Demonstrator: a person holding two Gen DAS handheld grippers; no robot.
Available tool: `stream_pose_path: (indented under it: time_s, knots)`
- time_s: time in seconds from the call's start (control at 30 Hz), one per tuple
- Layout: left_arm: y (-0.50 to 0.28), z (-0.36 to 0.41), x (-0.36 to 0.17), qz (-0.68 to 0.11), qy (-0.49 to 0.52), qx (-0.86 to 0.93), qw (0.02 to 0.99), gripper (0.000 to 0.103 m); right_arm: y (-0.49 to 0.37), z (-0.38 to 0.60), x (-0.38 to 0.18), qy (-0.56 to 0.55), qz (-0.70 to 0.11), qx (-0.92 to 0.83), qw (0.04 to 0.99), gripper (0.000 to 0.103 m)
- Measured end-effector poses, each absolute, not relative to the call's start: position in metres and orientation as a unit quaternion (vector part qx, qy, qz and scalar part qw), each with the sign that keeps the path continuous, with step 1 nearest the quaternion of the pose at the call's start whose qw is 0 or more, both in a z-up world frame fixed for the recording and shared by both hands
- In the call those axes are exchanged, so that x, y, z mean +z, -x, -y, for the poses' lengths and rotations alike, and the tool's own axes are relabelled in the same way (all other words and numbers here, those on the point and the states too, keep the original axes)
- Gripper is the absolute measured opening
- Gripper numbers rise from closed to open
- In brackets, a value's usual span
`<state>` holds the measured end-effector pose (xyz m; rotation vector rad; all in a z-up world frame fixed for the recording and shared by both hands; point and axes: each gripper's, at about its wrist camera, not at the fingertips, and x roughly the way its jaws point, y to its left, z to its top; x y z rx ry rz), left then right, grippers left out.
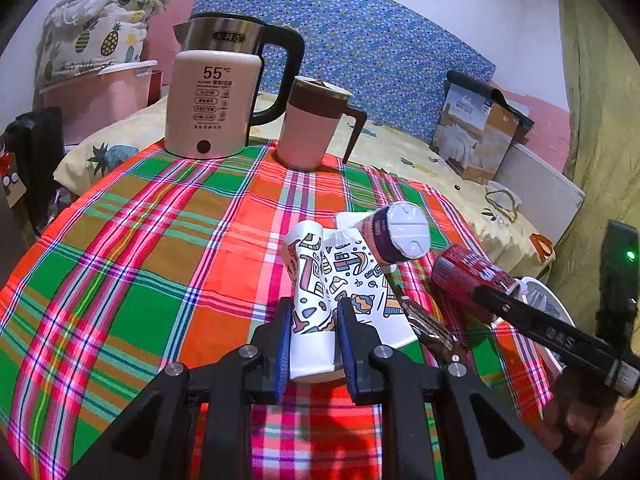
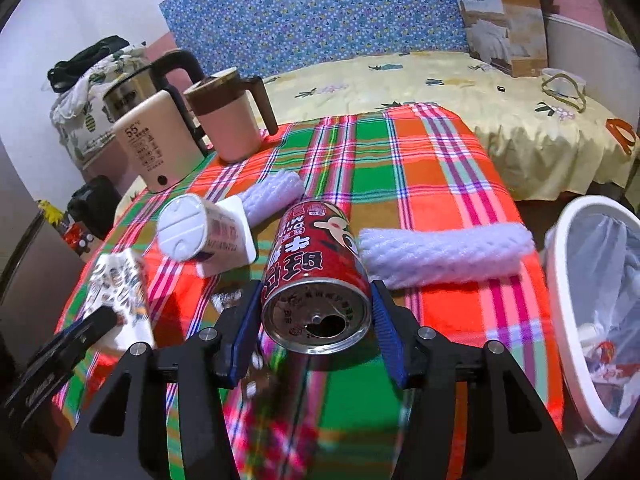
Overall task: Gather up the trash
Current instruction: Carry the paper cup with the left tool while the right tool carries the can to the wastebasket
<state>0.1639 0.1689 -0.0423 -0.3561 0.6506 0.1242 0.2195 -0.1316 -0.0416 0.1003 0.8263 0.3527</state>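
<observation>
Fingers [image 1: 346, 344] of left gripper [image 1: 314, 336] pinch a crumpled patterned paper cup [image 1: 316, 280] | right gripper [image 2: 316, 332] clamps a red metal can [image 2: 316, 276], frame centre | two knitted white foam sleeves [image 2: 444, 256] on checked cloth [image 2: 440, 168] | one round white bin [image 2: 568, 304], lower right, plastic-lined

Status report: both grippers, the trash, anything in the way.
Left gripper clamps patterned paper cup. Right gripper around red can. Bin beside table, path clear.
</observation>
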Motion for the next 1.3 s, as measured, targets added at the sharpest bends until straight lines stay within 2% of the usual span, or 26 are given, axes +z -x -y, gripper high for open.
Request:
stream_pose_path:
  time_s: [0.83,1.3]
  knots:
    - [-0.146,-0.076,-0.012,-0.326,0.119,-0.004,0.938,0.022,-0.158,0.186,-0.021,-0.079,-0.366,0.198,0.906,0.054]
    - [-0.176,0.01,0.001,-0.333,0.073,-0.081,0.937,0.022,-0.147,0.263,-0.017,-0.113,-0.346,0.116,0.924,0.054]
